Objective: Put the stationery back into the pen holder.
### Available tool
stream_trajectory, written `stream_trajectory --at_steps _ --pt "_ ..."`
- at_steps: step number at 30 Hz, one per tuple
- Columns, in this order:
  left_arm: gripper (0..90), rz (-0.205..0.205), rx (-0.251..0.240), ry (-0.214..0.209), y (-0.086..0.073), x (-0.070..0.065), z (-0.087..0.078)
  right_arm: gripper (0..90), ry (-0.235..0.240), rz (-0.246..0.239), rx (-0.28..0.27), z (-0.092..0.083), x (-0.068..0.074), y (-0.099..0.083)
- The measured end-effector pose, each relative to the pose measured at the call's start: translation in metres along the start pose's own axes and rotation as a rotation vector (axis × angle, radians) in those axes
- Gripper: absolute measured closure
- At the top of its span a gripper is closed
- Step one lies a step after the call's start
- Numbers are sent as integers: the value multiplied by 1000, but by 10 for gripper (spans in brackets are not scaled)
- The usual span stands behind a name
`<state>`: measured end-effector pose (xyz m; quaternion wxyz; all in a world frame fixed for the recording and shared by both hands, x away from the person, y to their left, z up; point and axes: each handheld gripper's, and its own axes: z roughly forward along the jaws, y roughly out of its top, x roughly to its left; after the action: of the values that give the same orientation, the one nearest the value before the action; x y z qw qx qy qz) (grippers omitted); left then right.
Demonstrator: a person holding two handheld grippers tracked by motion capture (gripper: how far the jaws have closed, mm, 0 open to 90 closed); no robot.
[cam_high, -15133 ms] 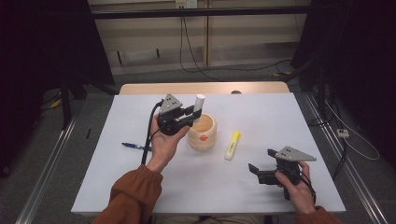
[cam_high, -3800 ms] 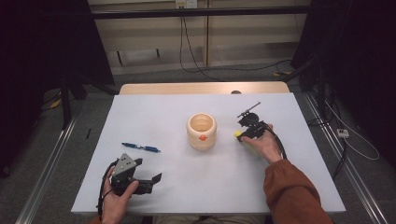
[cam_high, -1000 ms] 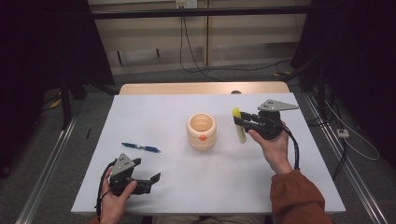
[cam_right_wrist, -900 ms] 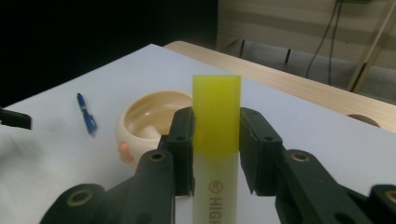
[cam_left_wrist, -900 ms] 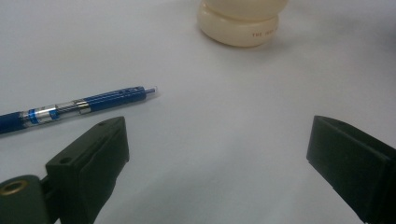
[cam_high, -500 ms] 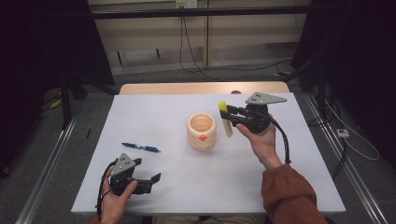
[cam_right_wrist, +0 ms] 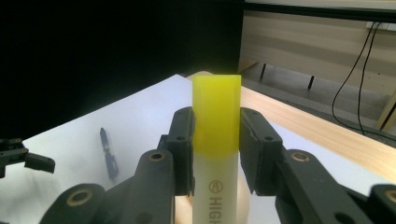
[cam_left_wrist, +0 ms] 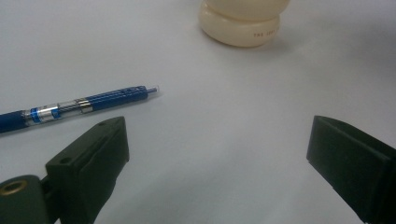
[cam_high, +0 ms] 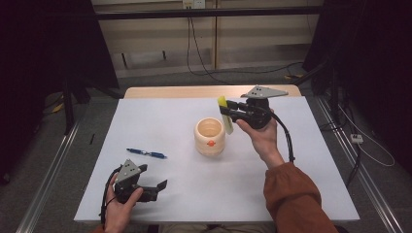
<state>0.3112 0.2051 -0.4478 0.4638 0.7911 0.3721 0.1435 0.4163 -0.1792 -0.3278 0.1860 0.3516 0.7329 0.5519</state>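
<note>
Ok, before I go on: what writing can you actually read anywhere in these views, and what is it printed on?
"HIGH", cut off by the frame's lower edge, with a circled "A" mark above it: on the highlighter clamped in the right gripper.
Small red print on the base of the wooden cup: too small to read.
Blue pen: no legible text.

A laboratory-style recording room is indicated by dark black curtains [cam_high: 43,58] hung on both sides of a plain white rectangular table [cam_high: 165,126]. Loose black cables [cam_high: 204,53] are seen trailing across grey carpet [cam_high: 73,160], beside metal floor rails [cam_high: 46,187].
</note>
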Motion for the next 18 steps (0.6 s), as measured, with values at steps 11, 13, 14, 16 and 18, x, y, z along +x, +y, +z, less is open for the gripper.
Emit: stream_trajectory --at_steps 11,13,14,16,18 --pt "58 0 5 -3 0 0 -1 670 20 -24 -19 22 8 13" --pt "58 -1 5 -3 0 1 -1 670 19 -29 -4 28 9 13" --pt "58 -3 2 -2 0 1 -1 670 19 -28 -1 31 9 14" --pt "58 -2 5 3 0 1 -1 670 19 -24 -2 35 9 15" --pt "58 -1 7 3 0 1 -1 670 21 -18 -12 38 10 17"
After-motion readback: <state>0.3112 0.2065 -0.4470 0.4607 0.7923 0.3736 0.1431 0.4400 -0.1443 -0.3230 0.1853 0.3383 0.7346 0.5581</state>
